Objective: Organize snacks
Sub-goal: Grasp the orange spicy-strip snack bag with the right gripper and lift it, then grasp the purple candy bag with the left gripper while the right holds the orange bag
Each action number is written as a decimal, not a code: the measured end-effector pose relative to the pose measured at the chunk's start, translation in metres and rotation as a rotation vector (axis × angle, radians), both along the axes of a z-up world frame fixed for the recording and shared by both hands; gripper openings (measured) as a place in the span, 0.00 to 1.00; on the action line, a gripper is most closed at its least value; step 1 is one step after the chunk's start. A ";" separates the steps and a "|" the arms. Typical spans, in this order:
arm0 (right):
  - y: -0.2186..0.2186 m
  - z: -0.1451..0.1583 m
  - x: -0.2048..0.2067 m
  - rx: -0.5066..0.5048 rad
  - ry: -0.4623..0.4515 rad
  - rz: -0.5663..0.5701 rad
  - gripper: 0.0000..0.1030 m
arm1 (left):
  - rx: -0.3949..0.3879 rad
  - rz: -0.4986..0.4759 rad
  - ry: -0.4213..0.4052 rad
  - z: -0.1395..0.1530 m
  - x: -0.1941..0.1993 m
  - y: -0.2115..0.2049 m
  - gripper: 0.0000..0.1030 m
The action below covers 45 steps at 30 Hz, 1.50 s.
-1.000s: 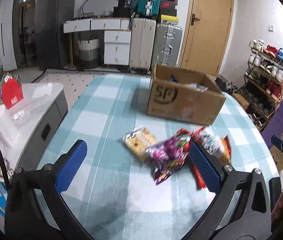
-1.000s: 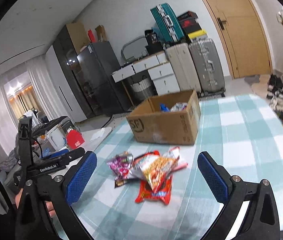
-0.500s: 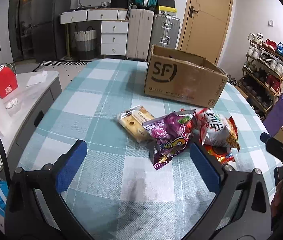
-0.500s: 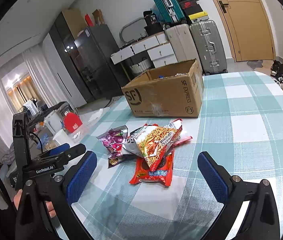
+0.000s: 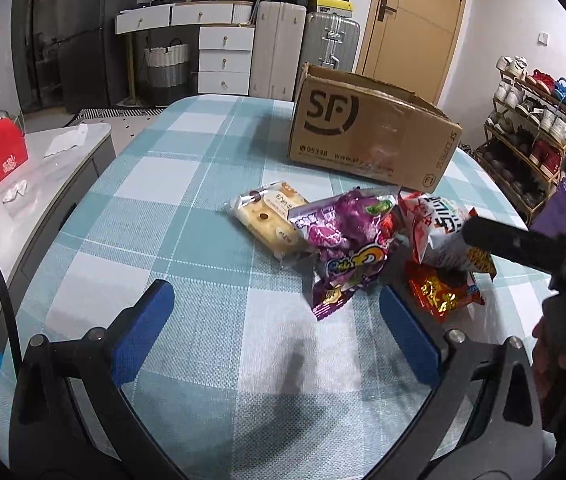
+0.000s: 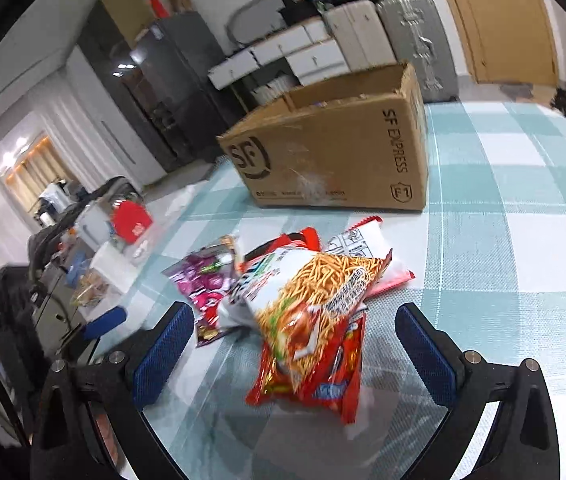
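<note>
Orange noodle-print snack bag (image 6: 315,300) tops pile at frame centre; right gripper (image 6: 295,340) spread wide, empty: pinch bag edge only. Left gripper (image 5: 275,328) likewise agape.

Wooden door (image 5: 411,20), white drawers (image 5: 225,60)

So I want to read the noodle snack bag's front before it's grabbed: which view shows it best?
The right wrist view: the noodle bag lies face-up on top of the pile, close in front of the open right gripper, its picture unobstructed. The left wrist view catches the bag only edge-on, partly hidden behind the right gripper's finger.
</note>
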State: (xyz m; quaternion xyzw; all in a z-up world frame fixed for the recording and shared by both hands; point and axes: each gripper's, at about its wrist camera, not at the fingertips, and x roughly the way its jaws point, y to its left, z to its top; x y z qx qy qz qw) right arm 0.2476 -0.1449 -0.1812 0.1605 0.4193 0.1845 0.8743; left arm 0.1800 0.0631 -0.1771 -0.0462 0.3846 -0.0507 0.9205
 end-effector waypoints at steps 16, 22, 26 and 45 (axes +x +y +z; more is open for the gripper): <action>0.006 -0.018 0.035 0.078 0.103 -0.061 0.83 | -0.018 -0.015 0.034 -0.011 -0.001 -0.001 1.00; 0.007 -0.023 0.028 0.058 0.100 -0.026 0.59 | -0.022 -0.012 0.044 -0.012 0.000 -0.001 1.00; 0.006 -0.021 0.018 0.061 0.071 -0.025 0.54 | -0.022 -0.012 0.043 -0.012 -0.002 0.000 1.00; -0.023 0.001 -0.044 0.106 -0.011 0.023 0.47 | -0.028 -0.001 0.041 -0.006 0.003 0.013 1.00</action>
